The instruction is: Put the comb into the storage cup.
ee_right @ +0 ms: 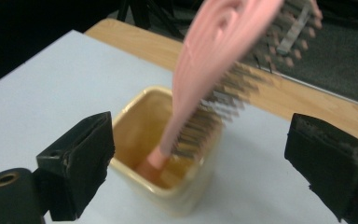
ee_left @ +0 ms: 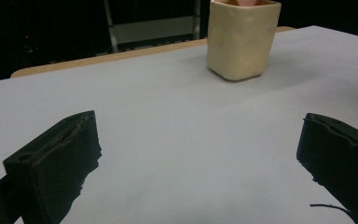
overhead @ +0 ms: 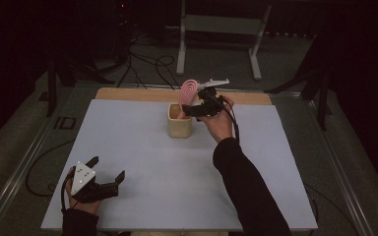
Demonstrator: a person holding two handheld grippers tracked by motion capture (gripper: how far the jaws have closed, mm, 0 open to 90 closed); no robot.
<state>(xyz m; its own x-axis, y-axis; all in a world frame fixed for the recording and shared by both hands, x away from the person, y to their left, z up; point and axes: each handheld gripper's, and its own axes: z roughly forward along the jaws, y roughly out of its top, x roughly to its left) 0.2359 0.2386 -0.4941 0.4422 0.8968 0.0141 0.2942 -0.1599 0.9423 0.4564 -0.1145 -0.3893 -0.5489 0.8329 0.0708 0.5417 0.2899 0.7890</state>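
A cream square cup (overhead: 179, 125) stands at the far middle of the pale table sheet (overhead: 152, 162). A pink hairbrush (overhead: 188, 91) leans in it, handle down and head above the rim. My right gripper (overhead: 187, 112) hovers just right of the cup, open. In the right gripper view its jaws stand wide on either side of the cup (ee_right: 168, 186) and the hairbrush (ee_right: 214, 60), touching neither. My left gripper (overhead: 109, 168) rests open and holding nothing near the front left corner. Its view looks across bare sheet to the cup (ee_left: 242, 39).
A wooden strip (overhead: 128, 94) runs along the table's far edge. Behind the table, a white metal stand (overhead: 219, 29) and loose cables (overhead: 147, 64) are on the floor. Bare sheet lies between the two grippers.
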